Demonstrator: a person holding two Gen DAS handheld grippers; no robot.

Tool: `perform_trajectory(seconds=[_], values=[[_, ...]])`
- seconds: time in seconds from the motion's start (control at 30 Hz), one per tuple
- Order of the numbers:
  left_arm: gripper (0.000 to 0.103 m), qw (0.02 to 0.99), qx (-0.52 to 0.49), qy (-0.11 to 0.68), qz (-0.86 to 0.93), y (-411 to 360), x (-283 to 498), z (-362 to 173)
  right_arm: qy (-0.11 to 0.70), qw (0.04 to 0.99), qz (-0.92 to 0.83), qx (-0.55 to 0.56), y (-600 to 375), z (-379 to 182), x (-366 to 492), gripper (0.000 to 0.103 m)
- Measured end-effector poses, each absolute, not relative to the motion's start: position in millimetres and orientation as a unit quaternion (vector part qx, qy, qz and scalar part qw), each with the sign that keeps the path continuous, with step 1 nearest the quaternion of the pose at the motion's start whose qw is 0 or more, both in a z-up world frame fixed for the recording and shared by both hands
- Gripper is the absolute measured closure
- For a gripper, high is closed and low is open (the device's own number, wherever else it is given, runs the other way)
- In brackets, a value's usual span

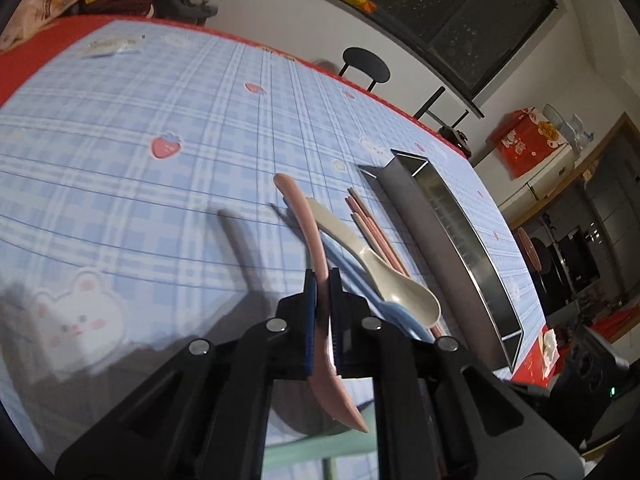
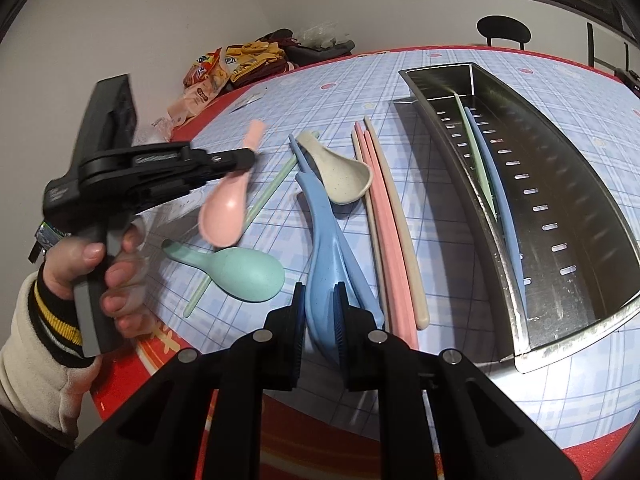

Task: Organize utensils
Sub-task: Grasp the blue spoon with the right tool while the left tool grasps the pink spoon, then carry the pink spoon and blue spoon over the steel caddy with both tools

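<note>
Clamping a pink spoon (image 1: 320, 248) by its handle, the left tongs (image 1: 323, 280) hold it clear of the counter (image 1: 120, 160), bowl end toward the camera and handle tip pointing out over the blue checked cloth. Seen from the right wrist, that spoon hangs above the near-left part of the counter, over a green spoon (image 2: 240, 274) and a green chopstick (image 2: 260, 204) lying there. The right tongs (image 2: 320, 292) are clenched on the bowl of a blue spoon (image 2: 324, 264), which rests on the cloth near the front edge with a beige spoon (image 2: 340, 172) lying across its handle. Just beside these lie pink and beige chopsticks (image 2: 390, 240), parallel to a long steel tray (image 2: 576, 300) toward the right edge. Inside the tray, against its near wall, rest one green and one blue chopstick (image 2: 500, 200). A hand (image 2: 100, 276) in a cream sleeve grips the left tool
</note>
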State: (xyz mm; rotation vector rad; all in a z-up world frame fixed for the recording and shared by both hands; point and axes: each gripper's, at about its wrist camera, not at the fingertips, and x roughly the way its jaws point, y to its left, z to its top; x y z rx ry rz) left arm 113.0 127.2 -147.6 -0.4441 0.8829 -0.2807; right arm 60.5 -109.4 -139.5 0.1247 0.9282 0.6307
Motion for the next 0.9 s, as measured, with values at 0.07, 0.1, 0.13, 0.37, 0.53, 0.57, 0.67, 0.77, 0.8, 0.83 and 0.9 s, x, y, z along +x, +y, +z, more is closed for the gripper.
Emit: perform_trajectory(seconds=[0.07, 0.1, 0.13, 0.37, 0.53, 0.57, 0.67, 0.77, 0.8, 0.83, 0.9], values=[[0.093, 0.872, -0.214, 0.417, -0.139, 131.7, 105.1, -143.1, 0.44, 0.845, 0.298, 0.056, -108.5, -139.1, 59.7, 0.089], [0.093, 0.874, -0.215, 0.412, -0.142, 133.6, 99.2, -140.0, 0.439, 0.846, 0.297, 0.053, -107.5, -138.9, 59.3, 0.089], [0.093, 0.875, -0.216, 0.409, -0.147, 134.9, 93.7, -137.8, 0.439, 0.847, 0.296, 0.049, -106.4, -138.6, 59.0, 0.089], [0.093, 0.865, -0.235, 0.403, -0.185, 124.5, 53.3, -142.2, 0.435, 0.853, 0.286, 0.015, -98.3, -136.3, 54.7, 0.088], [0.093, 0.863, -0.233, 0.404, -0.194, 112.4, 40.8, -150.7, 0.434, 0.856, 0.282, -0.002, -94.2, -136.1, 52.6, 0.088], [0.093, 0.864, -0.231, 0.404, -0.193, 111.3, 39.9, -152.2, 0.434, 0.856, 0.282, -0.002, -94.3, -136.1, 52.5, 0.088], [0.093, 0.864, -0.231, 0.404, -0.194, 108.9, 38.2, -156.1, 0.433, 0.855, 0.285, 0.001, -94.8, -135.9, 52.4, 0.089], [0.093, 0.864, -0.23, 0.4, -0.201, 105.5, 35.2, -159.7, 0.424, 0.857, 0.291, 0.016, -99.1, -133.1, 51.6, 0.095], [0.093, 0.865, -0.231, 0.397, -0.204, 105.1, 34.0, -159.5, 0.419, 0.858, 0.297, 0.025, -101.9, -132.0, 50.9, 0.096], [0.092, 0.867, -0.228, 0.393, -0.204, 104.8, 33.1, -158.5, 0.412, 0.859, 0.302, 0.033, -104.8, -130.4, 49.4, 0.096], [0.093, 0.869, -0.228, 0.389, -0.206, 104.6, 31.4, -157.8, 0.399, 0.863, 0.308, 0.044, -109.0, -127.0, 46.6, 0.096]])
